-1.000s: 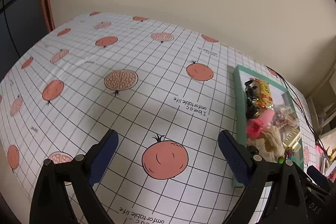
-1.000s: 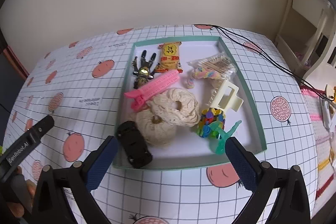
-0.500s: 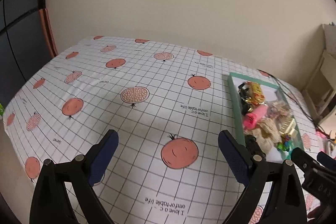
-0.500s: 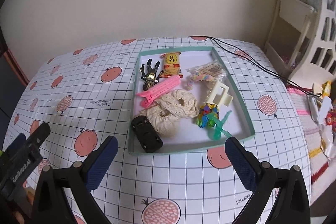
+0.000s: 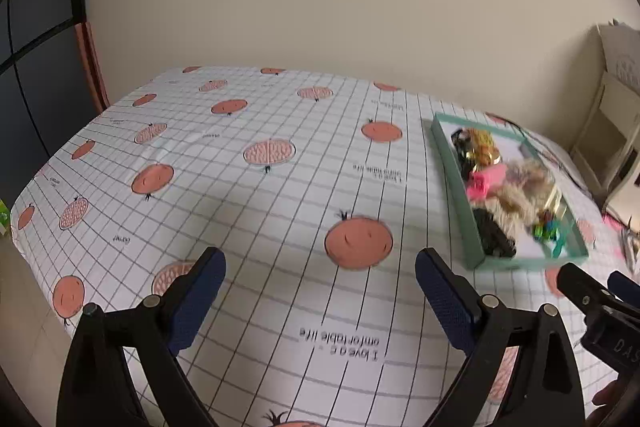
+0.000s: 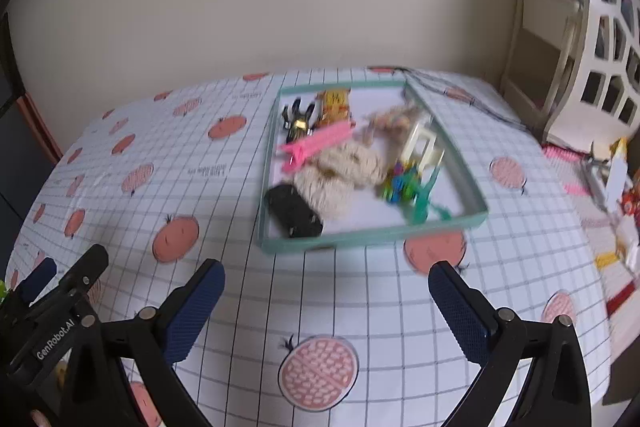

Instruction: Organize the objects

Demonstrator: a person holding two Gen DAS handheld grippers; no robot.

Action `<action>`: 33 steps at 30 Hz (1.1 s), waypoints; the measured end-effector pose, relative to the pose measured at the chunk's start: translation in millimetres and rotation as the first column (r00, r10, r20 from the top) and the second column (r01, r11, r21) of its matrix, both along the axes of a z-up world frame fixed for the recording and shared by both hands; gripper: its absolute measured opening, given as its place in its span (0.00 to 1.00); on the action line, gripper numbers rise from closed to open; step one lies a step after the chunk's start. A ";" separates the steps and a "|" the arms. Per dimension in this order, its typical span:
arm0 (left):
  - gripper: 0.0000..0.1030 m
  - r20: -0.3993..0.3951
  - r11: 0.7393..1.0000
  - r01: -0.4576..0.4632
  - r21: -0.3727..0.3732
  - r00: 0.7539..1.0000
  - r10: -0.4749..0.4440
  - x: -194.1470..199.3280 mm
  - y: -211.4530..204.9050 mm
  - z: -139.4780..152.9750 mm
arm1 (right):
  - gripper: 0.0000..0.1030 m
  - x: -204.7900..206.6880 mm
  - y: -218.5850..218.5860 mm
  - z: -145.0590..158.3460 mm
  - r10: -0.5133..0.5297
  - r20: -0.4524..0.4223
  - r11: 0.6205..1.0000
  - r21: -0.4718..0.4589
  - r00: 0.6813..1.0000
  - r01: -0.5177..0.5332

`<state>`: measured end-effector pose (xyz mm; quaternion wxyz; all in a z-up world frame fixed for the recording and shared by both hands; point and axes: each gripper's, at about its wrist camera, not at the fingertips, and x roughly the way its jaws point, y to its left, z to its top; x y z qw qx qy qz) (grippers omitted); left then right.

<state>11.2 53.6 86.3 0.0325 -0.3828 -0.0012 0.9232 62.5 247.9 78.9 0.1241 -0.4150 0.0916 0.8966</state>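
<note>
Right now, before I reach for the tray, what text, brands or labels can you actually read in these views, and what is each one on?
"GenRobot.AI": on the left gripper body, seen from the right wrist.
"DAS": partial, cut off, on the right gripper body, seen from the left wrist.
"I love a c / omfortable life": printed upside down on the tablecloth.
Other tablecloth captions: too small or blurred.
Snack packet in the tray: print blurred, unreadable.
</note>
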 end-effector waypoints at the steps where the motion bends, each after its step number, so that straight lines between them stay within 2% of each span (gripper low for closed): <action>1: 0.93 0.001 1.000 0.003 -0.012 1.000 -0.003 1.7 0.6 -3.1 | 1.00 2.2 -1.3 -6.5 -0.002 0.005 1.000 -0.004 1.000 0.002; 4: 0.93 0.013 0.998 0.017 -0.059 1.000 -0.016 7.2 5.6 -16.9 | 1.00 6.7 -4.3 -22.1 -0.010 0.029 1.000 0.012 1.000 0.010; 9: 0.93 0.051 0.996 0.026 -0.087 0.998 -0.022 11.3 7.2 -41.4 | 1.00 9.4 -7.4 -47.0 -0.023 0.061 1.000 0.015 0.998 0.022; 15: 0.93 0.086 0.998 0.010 -0.059 0.996 -0.005 8.1 -1.2 -55.0 | 1.00 9.0 -8.8 -71.5 -0.033 0.111 0.999 0.031 0.993 0.030; 25: 0.93 0.158 0.999 -0.012 -0.039 0.987 0.018 6.7 -8.7 -83.9 | 1.00 4.5 -15.3 -86.4 -0.008 0.124 0.998 0.055 0.992 0.001; 33: 0.93 0.140 0.999 -0.016 -0.034 0.990 0.021 7.4 -12.9 -86.8 | 1.00 2.5 -9.8 -92.0 -0.022 0.119 0.999 0.044 0.993 0.017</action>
